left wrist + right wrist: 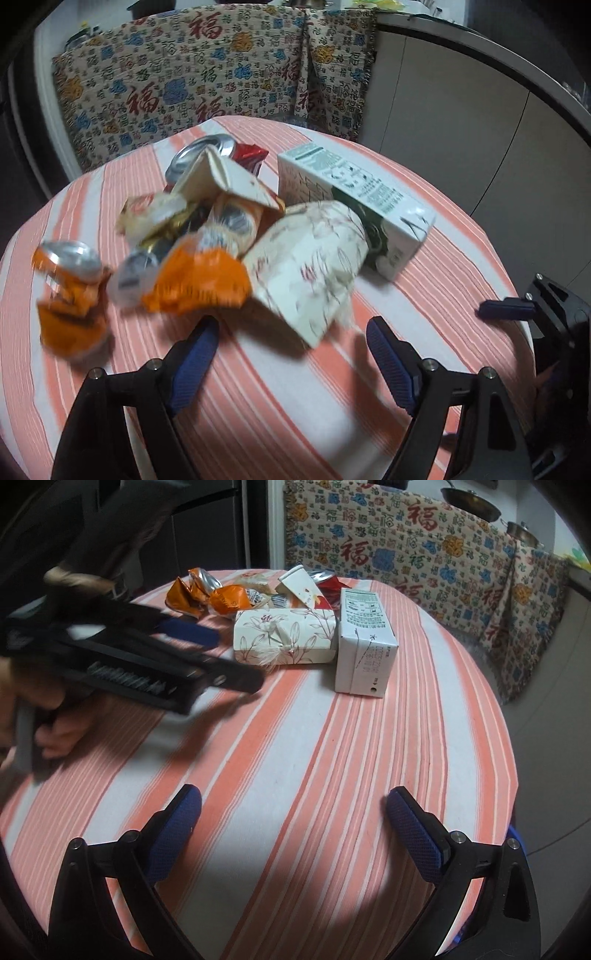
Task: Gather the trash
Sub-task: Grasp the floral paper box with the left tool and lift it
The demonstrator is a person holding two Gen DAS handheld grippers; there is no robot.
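A heap of trash lies on the round striped table. It holds a floral paper pack, a white and green carton lying beside it, orange wrappers, a crushed orange can, a torn paper cup and a red can. My left gripper stands open just short of the floral pack, with nothing between its pads. In the right wrist view the left gripper reaches in from the left. My right gripper is open over bare cloth, well back from the carton.
A chair draped with a patterned throw stands behind the table. Grey cabinet doors are to the right. A hand grips the left tool. One blue fingertip of the right gripper shows at the table's right edge.
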